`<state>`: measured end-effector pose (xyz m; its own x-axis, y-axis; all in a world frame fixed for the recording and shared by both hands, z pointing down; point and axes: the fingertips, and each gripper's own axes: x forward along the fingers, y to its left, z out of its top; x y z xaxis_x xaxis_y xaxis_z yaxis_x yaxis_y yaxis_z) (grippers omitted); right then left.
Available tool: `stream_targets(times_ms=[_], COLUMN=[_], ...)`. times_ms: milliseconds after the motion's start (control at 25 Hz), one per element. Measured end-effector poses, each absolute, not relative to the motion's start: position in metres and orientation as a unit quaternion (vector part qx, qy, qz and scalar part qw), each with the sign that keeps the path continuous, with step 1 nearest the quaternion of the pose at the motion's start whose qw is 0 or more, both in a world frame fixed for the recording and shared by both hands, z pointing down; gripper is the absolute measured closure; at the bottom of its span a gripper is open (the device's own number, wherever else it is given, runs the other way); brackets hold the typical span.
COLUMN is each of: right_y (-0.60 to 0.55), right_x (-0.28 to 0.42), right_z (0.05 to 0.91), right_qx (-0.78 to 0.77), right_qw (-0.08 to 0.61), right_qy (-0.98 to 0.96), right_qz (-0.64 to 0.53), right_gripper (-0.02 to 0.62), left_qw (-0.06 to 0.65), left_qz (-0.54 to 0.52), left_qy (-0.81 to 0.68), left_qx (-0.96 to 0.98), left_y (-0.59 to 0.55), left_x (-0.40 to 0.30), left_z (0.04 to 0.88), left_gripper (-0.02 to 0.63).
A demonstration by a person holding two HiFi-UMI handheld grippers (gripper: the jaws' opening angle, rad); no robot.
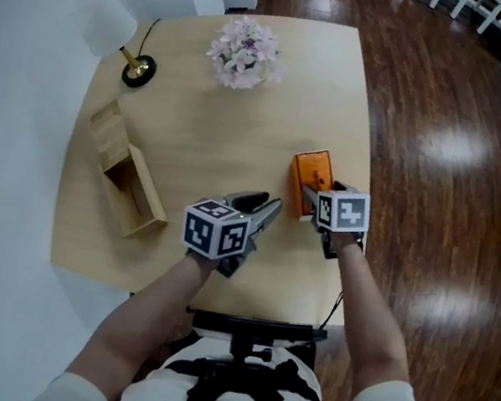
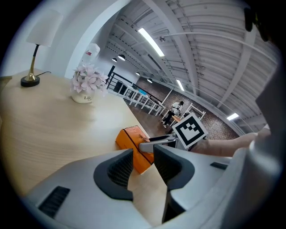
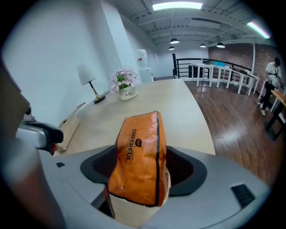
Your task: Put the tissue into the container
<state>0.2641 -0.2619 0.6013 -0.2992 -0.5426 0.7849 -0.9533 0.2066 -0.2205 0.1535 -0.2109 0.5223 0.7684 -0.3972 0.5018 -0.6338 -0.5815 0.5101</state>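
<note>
A: State of the right tool (image 3: 142,167)?
B: Jaws are spread wide; the orange tissue pack (image 1: 312,172) is stood between them on the counter (image 1: 224,133), unsqueezed.
A: And the left tool (image 2: 143,165)?
B: Slightly parted, nothing gripped.
A: The container (image 1: 150,202)?
B: Seen beyond the left tool, leftward, well apart.

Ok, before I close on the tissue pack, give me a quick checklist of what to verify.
1. Tissue pack between the right tool's jaws: ok, it stands upright there.
2. Right tool gripping the pack: not ok, jaws wide apart.
3. Left tool empty: ok, jaws apart, nothing between them.
4. Container open: ok, top uncovered at the table's left edge.
5. Route to the container free: cannot tell, the left tool hovers near it.
</note>
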Motion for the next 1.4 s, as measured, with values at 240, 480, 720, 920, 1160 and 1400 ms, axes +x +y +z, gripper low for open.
stream_targets(times_ms=[240,480,720,920,1160,1400], right_y=[-0.267,-0.268,-0.260,-0.254,-0.246,-0.236], right_x=[0.257,0.260,0.269,0.271,0.270,0.265], right_z=[0.609,0.601,0.592,0.567,0.515,0.470], right_qx=[0.500,0.509,0.524,0.528,0.532,0.525], right_qw=[0.252,0.230,0.215,0.193,0.152,0.138], right_qy=[-0.737,-0.740,-0.729,-0.737,-0.755,-0.772], right_qz=[0.379,0.375,0.385,0.375,0.352,0.332], right_gripper=[0.258,0.316,0.354,0.364,0.371,0.374], left_qw=[0.359,0.366,0.363,0.354,0.342,0.323], left_qz=[0.177,0.177,0.153,0.131,0.095,0.088], left_qy=[-0.289,-0.286,-0.296,-0.313,-0.336,-0.355], left_qx=[0.869,0.868,0.870,0.872,0.873,0.873], left_y=[-0.208,-0.206,-0.204,-0.200,-0.190,-0.178], left_x=[0.166,0.168,0.162,0.149,0.130,0.115], left_z=[0.529,0.533,0.518,0.497,0.462,0.433], left_gripper=[0.476,0.476,0.476,0.476,0.476,0.476])
